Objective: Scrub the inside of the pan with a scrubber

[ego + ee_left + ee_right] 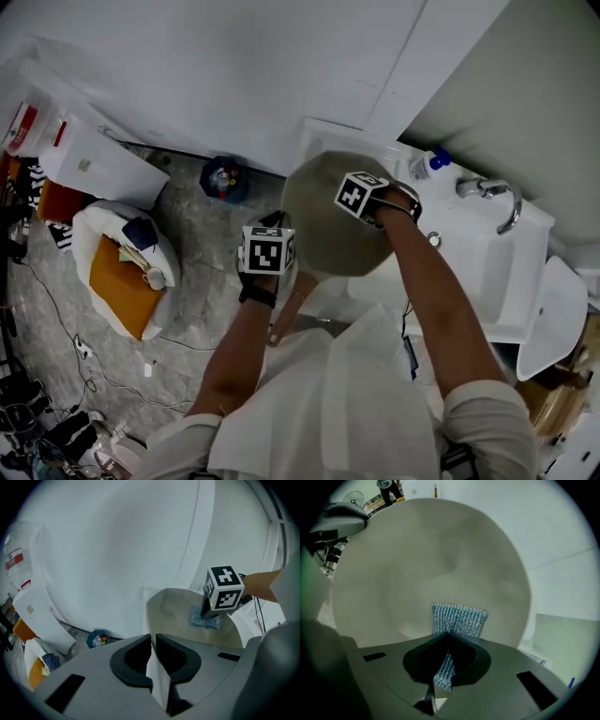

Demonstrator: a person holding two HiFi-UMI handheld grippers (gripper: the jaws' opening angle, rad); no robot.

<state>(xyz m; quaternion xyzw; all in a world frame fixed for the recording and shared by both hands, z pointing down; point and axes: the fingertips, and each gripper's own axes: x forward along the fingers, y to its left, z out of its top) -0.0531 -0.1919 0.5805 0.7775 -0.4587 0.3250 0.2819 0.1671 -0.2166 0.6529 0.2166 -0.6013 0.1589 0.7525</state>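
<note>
Pressing its clamped scrubber (457,619) inside the pan (417,559), the right gripper (447,634) is risking twisting the handle (157,682) from the left gripper's (153,640) pinch.

Plain white wall (234,75) is filling most of the view, grey speckled floor (192,277) is running below it, and a white sink (473,246) with a chrome tap (503,199) is sitting off right.

Jaws of the right gripper (449,637) pinch the blue-silver mesh scrubber (459,619), its free end spread against the pan (426,555)'s pale inside.
</note>
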